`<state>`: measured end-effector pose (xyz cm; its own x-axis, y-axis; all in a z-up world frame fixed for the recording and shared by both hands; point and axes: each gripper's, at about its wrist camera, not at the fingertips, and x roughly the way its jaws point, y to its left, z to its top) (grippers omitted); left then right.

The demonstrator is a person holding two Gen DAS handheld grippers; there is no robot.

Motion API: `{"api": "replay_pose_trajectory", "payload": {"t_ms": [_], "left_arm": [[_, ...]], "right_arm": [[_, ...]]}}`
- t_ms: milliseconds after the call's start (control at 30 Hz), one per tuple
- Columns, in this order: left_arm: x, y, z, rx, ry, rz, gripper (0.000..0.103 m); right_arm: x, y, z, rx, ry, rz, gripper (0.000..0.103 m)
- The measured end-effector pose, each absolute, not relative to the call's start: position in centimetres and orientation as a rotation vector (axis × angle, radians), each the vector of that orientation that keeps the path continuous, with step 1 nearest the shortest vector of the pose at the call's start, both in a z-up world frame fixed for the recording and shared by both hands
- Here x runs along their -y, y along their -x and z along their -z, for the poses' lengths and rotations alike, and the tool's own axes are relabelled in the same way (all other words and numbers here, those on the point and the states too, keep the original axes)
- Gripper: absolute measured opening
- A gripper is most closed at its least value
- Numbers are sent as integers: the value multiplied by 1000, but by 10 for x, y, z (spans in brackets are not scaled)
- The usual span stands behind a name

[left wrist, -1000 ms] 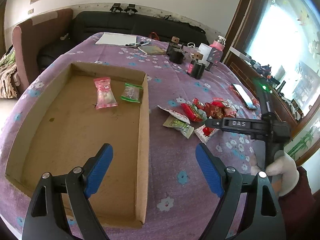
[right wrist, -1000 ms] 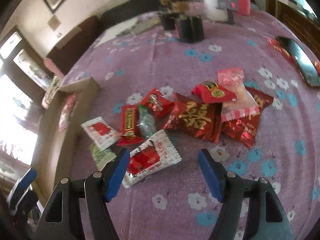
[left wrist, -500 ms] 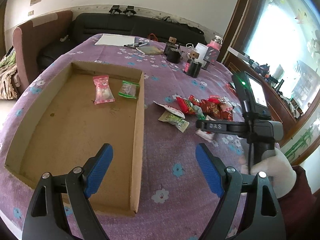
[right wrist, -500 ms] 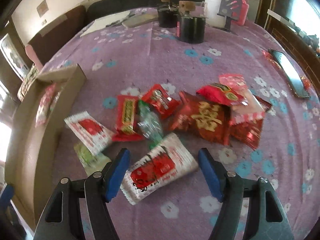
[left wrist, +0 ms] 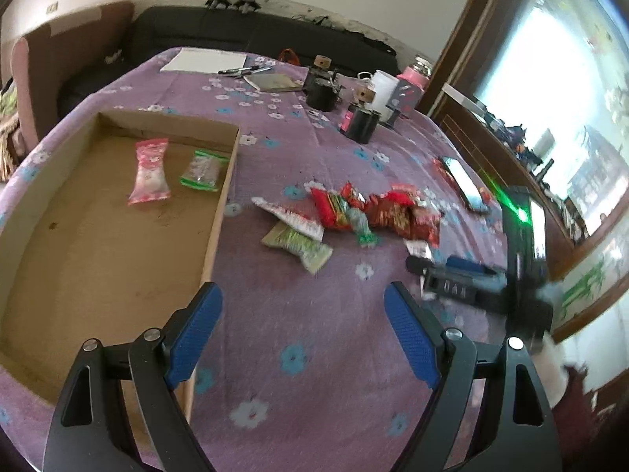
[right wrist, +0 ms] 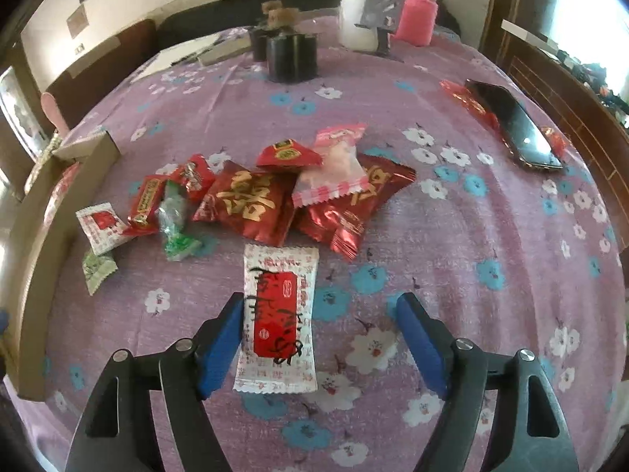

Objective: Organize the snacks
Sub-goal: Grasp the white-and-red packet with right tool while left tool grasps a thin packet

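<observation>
Left tool (left wrist: 302, 326): wide open, empty, above bare tabletop (left wrist: 298, 314) just right of the cardboard tray (left wrist: 220, 212). Right tool (right wrist: 318, 338): now swung squarely over the white-and-red packet (right wrist: 277, 318), jaws opening, nothing gripped; pickup looks near. Packet flat, lengthwise between the jaws, hugging the left one.

Two snacks (left wrist: 151, 171) in one cardboard box (left wrist: 220, 212).

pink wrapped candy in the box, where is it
Left wrist view: the pink wrapped candy lies in the cardboard box, far end, just left of the green packet.
</observation>
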<state>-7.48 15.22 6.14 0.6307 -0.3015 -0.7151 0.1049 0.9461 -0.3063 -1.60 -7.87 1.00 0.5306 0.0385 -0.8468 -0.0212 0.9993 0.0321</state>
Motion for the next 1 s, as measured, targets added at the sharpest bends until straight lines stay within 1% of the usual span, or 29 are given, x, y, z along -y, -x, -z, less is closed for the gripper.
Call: {"api": "replay_pose_trajectory", "payload": {"t_ms": [100, 133, 167, 200, 267, 300, 367, 433, 500, 567, 600, 633, 667, 700, 733, 767, 867, 1000], "left_arm": [[-147, 51, -62, -868, 253, 220, 85], [-145, 42, -61, -877, 256, 212, 85], [-144, 36, -61, -884, 263, 211, 84], [-144, 28, -59, -893, 271, 207, 83], [-141, 11, -54, -916, 274, 185, 79], [-140, 2, -50, -933, 272, 169, 78], [-136, -12, -43, -965, 265, 155, 67], [-130, -24, -33, -1004, 250, 148, 62], [-125, -30, -26, -1031, 228, 143, 54], [-119, -31, -22, -1038, 189, 127, 43], [-116, -30, -22, -1027, 172, 140, 34], [-114, -30, -22, -1032, 173, 169, 17], [-113, -30, -21, -1036, 178, 185, 16], [-112, -30, -22, -1025, 171, 181, 16], [-111, -28, -24, -1011, 165, 187, 12], [-111, -27, -25, -1004, 169, 196, 11], [-111, -21, -31, -981, 185, 212, 8], [-115, -16, -42, -952, 217, 229, 8]], "right_arm": [[79, 12, -12, -981, -35, -69, 73], [81, 11, -12, -968, -50, -75, 68], [83, 11, -12, -961, -61, -79, 64], [85, 11, -12, -953, -72, -83, 63], [88, 11, -12, -936, -85, -88, 55], [90, 11, -12, -928, -92, -93, 55], [92, 12, -12, -913, -100, -102, 53], [92, 13, -12, -901, -101, -105, 53], [91, 14, -12, -896, -93, -104, 53], [89, 14, -12, -900, -92, -118, 53], [90, 14, -12, -900, -97, -126, 53], [90, 14, -12, -900, -103, -130, 52], [91, 14, -12, -900, -106, -129, 44], [92, 14, -12, -902, -113, -131, 41], [93, 15, -12, -903, -126, -144, 23], [94, 14, -12, -914, -145, -164, 11], [99, 15, -14, -908, -184, -184, 9], [101, 23, -22, -882, -210, -224, 6]]}}
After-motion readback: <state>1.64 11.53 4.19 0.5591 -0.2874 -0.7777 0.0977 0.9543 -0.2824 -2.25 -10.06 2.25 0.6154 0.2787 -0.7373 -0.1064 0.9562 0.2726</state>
